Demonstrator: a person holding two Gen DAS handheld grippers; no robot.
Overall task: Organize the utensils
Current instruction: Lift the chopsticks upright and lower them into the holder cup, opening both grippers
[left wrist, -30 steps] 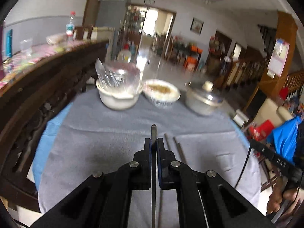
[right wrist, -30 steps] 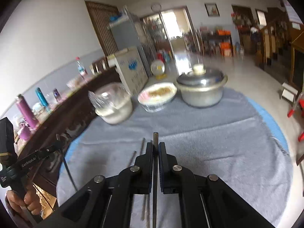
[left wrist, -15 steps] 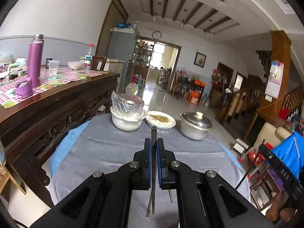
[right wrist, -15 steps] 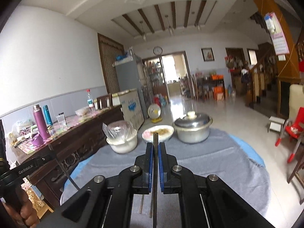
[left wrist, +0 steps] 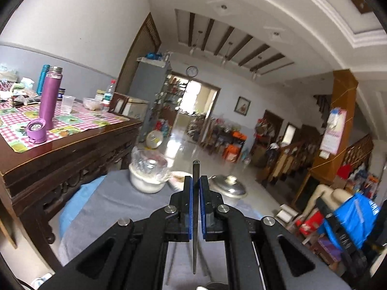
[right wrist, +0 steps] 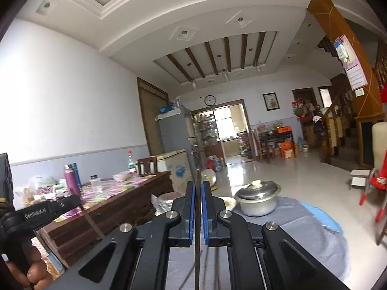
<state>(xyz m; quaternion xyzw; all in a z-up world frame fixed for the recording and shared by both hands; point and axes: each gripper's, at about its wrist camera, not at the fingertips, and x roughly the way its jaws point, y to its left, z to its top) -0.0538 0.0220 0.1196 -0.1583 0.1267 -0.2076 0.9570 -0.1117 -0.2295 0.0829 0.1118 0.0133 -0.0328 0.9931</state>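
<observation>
Left gripper (left wrist: 196, 188), frame centre, roughly level, clamped on a chopstick (left wrist: 195, 217). Right gripper (right wrist: 198, 193) level, clamped on another chopstick (right wrist: 197, 229). More chopsticks (right wrist: 212, 270) on cloth (right wrist: 302, 236) below.

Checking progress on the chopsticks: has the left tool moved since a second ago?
Yes. The left tool, shut on a chopstick, has risen and tilted up: the white bowl sits lower in its view and the ceiling now shows.
</observation>
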